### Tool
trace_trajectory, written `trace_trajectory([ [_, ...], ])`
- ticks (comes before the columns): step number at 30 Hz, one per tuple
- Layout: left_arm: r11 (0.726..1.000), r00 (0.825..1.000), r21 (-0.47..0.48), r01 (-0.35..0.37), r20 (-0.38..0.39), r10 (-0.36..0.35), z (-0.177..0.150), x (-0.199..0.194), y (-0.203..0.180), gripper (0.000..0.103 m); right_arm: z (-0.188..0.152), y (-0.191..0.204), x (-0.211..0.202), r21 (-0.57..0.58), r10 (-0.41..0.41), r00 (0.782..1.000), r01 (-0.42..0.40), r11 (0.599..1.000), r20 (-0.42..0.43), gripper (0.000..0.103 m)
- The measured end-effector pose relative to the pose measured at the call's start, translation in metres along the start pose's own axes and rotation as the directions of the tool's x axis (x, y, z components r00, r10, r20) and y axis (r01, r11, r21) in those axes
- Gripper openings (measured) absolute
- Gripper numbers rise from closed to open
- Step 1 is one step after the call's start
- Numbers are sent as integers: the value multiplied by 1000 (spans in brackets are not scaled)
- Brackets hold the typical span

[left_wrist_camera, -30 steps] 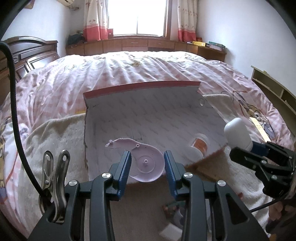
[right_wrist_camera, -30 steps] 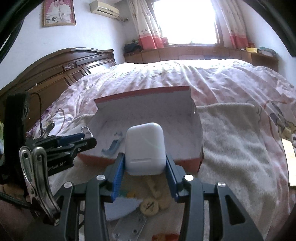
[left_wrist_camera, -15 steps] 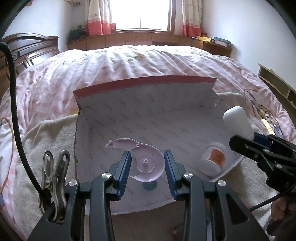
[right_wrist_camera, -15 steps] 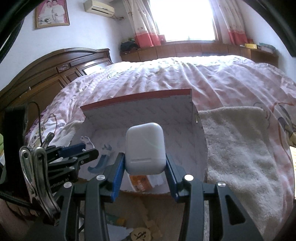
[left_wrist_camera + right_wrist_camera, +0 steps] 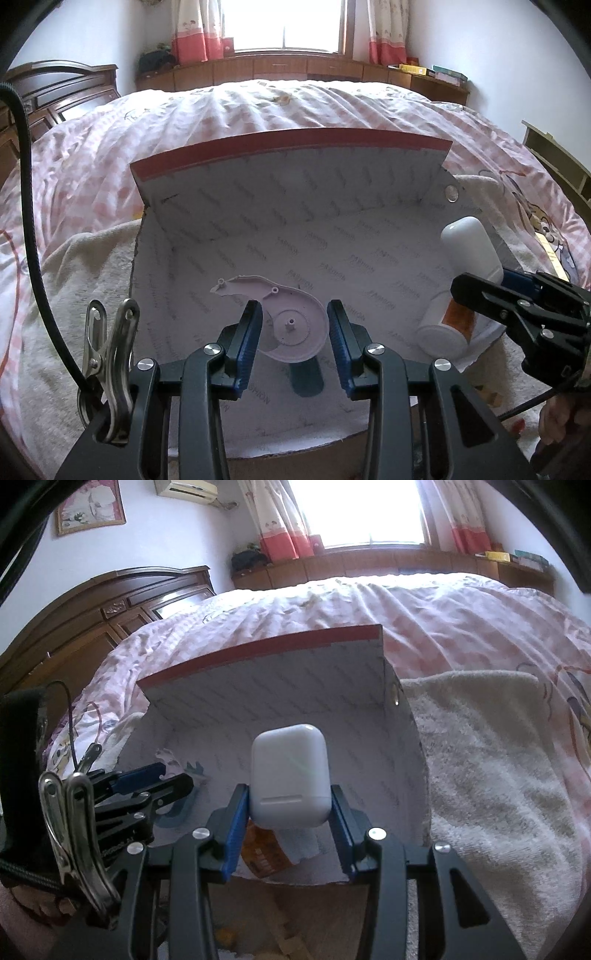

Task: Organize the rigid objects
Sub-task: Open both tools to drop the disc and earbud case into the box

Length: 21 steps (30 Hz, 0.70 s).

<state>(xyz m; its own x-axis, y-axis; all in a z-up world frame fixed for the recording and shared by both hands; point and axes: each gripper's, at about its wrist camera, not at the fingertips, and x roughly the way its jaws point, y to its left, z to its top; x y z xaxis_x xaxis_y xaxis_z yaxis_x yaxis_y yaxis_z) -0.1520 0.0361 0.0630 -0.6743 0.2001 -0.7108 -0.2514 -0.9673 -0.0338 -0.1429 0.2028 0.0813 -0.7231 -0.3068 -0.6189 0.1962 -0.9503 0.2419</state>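
Observation:
An open cardboard box (image 5: pixel 291 147) with a red rim and white printed lining lies on a towel on the bed; it also shows in the right wrist view (image 5: pixel 258 653). My left gripper (image 5: pixel 294 332) is shut on a pale pink plastic tape-dispenser shell (image 5: pixel 291 321) and holds it above the box floor. My right gripper (image 5: pixel 290 808) is shut on a white earbud case (image 5: pixel 290 775) over the box's near right part; the case also shows in the left wrist view (image 5: pixel 471 247). A white bottle with an orange label (image 5: pixel 448 325) lies inside the box.
A blue-grey plastic piece (image 5: pixel 306 380) lies on the box floor under my left gripper. A cream towel (image 5: pixel 498 775) spreads to the right of the box. Small loose items (image 5: pixel 288 949) lie on the near side. A dark wooden headboard (image 5: pixel 110 605) stands at the left.
Both grippers have moved forward over the box with their loads. The box now fills more of both views, and the bottle sits closer under the right gripper.

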Motion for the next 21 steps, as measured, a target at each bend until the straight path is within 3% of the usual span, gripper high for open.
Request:
trace_trajectory([
  [12, 1000, 999, -7, 5, -48, -6, -2, 9, -1, 38, 0, 3, 0, -9, -9, 1000, 10, 1000, 15, 45],
  [15, 1000, 999, 4, -5, -47, 5, -3, 8, -4, 38, 0, 1, -2, 4, -20, 1000, 19, 1000, 21, 54],
  [21, 1000, 999, 3, 6, -38, -6, -3, 0, -5, 38, 0, -2, -10, 35, -6, 999, 5, 999, 39, 55],
])
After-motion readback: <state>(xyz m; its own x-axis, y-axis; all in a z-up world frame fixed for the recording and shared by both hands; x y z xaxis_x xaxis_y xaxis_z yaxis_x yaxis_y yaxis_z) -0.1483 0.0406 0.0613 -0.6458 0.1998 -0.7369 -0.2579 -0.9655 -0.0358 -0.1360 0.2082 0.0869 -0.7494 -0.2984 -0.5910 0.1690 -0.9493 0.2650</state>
